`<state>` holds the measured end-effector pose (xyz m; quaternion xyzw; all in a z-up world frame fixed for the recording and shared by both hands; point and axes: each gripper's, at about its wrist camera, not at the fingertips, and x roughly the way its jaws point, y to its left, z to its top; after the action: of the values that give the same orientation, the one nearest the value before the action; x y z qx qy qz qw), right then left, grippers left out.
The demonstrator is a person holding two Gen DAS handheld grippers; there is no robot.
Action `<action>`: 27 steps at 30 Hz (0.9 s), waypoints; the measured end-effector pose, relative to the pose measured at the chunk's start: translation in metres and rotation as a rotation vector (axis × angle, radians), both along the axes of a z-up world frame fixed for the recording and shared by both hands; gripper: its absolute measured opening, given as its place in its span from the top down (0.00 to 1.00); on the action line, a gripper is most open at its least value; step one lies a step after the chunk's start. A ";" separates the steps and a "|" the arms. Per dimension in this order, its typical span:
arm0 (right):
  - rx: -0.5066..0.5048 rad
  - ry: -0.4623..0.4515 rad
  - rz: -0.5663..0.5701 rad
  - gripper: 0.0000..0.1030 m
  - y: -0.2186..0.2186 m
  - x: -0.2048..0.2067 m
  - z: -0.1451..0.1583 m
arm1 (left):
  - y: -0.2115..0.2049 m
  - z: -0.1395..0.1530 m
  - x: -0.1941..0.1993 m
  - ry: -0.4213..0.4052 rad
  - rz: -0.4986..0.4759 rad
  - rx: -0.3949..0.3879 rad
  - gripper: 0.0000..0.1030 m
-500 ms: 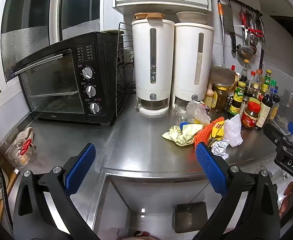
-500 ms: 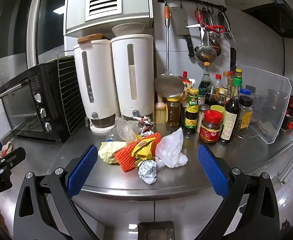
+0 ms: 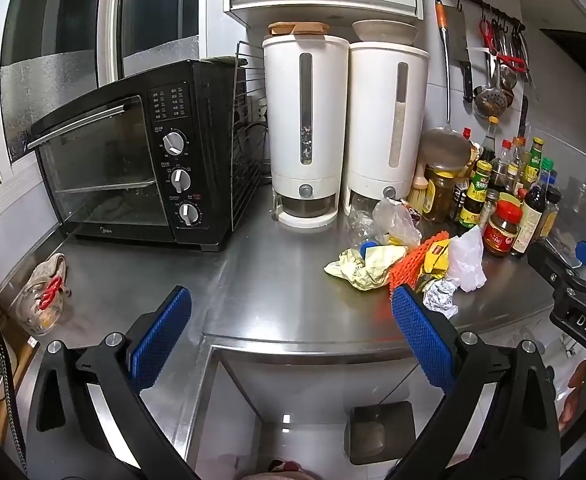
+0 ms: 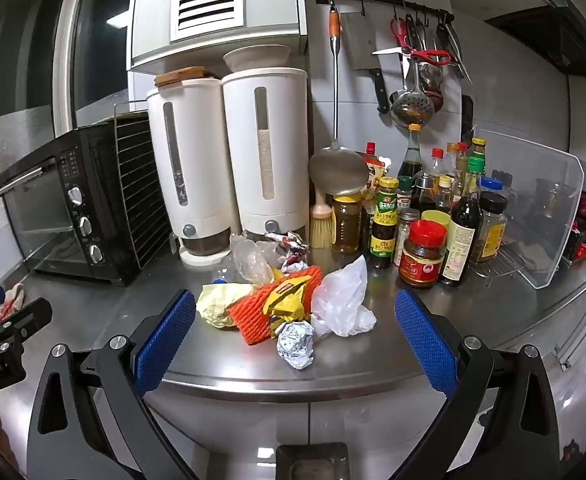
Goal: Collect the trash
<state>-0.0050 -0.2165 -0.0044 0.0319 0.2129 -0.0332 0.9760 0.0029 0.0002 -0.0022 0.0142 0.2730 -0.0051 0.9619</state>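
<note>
Little has changed over the last half second: both views match the earlier ones almost exactly, with at most a faint drift. For the task this means collecting has not begun. The right gripper (image 4: pixel 295 336) has its blue pads spread wide apart and empty, and the left gripper (image 3: pixel 291 336) likewise.

Straight ahead of the right gripper, between its pads, the trash heap lies on the steel worktop (image 4: pixel 473 320): a crumpled silver foil ball (image 4: pixel 296 344) nearest, then an orange foam net sleeve (image 4: pixel 253 316), a yellow snack wrapper (image 4: pixel 285 304), a white plastic bag (image 4: pixel 343 300) and a pale yellow crumpled paper (image 4: pixel 217 306). From the left gripper the heap sits ahead and to the right.

A clear plastic bottle with a blue cap is mostly buried behind the heap. The dark bin (image 4: pixel 313 462) on the floor below is cut off by the frame edge.
</note>
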 end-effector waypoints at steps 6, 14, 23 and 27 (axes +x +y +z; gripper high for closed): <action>-0.002 0.002 0.000 0.02 0.002 0.001 0.002 | 0.002 0.000 0.000 0.003 -0.002 -0.005 0.08; 0.000 0.001 -0.002 0.02 0.001 0.002 0.003 | 0.002 0.001 -0.002 -0.004 -0.002 -0.003 0.08; 0.004 -0.001 -0.003 0.02 0.002 0.002 0.003 | 0.003 0.004 -0.004 -0.008 -0.009 -0.006 0.08; 0.005 -0.001 -0.003 0.02 0.002 0.001 0.003 | 0.002 0.004 -0.004 -0.006 -0.012 -0.006 0.08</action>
<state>-0.0038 -0.2148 -0.0011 0.0344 0.2124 -0.0340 0.9760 -0.0008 0.0027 0.0015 0.0131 0.2700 -0.0117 0.9627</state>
